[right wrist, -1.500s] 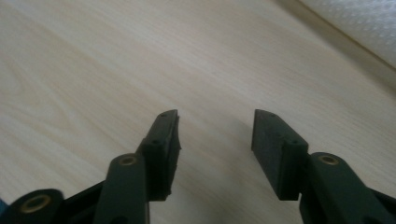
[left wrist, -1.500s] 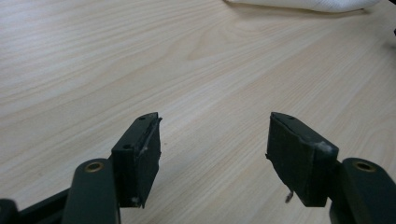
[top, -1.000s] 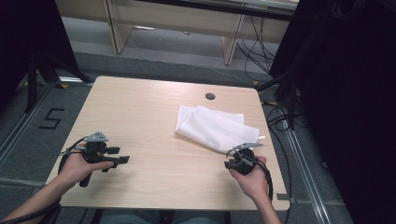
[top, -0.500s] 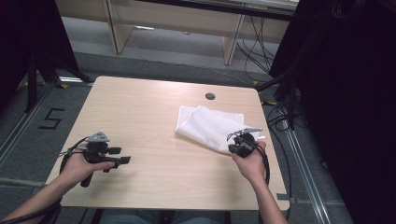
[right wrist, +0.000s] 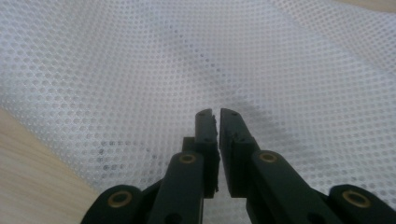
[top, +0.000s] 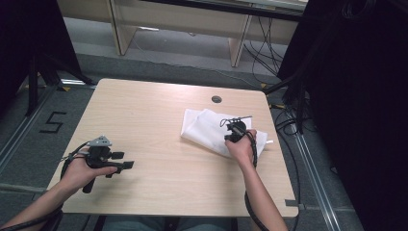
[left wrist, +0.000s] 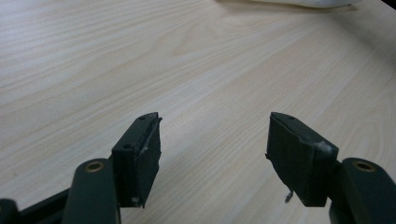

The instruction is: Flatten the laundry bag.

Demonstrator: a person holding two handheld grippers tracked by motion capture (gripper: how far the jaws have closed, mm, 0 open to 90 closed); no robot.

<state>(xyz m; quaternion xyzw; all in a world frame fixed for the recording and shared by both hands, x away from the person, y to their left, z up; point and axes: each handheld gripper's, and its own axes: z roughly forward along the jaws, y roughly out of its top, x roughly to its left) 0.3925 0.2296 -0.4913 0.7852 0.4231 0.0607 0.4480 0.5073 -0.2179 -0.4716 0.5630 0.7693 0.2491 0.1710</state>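
1. In the high view, a light wooden surface (top: 159,120) spans the middle of the frame, with grey floor around it and dark equipment at the right edge.
2. A white mesh cloth (top: 204,127) lies loosely folded right of centre on the surface, towards the right edge.
3. A small dark round hole (top: 216,99) sits in the surface just above the cloth, near the far edge.
4. The person's right hand (top: 243,147) comes up from the bottom of the frame, right of centre, and holds the right claw (top: 232,126) over the cloth's right part.
5. In the right gripper view, the right claw (right wrist: 217,114) points down at the cloth (right wrist: 140,70). Its two black jaws are clenched almost together with a thin slit between them, and nothing is pinched there; they have just been closing.
6. That view shows the cloth's fine dotted weave across most of the frame, with bare wood at the lower left corner.
7. The person's left hand (top: 84,168) is at the lower left of the high view and holds the left claw (top: 126,165) low over bare wood, well apart from the cloth.
8. In the left gripper view, the left claw (left wrist: 215,126) is released: its jaws stand wide apart with bare wood between them. An edge of the cloth (left wrist: 299,2) shows at the top of that frame.
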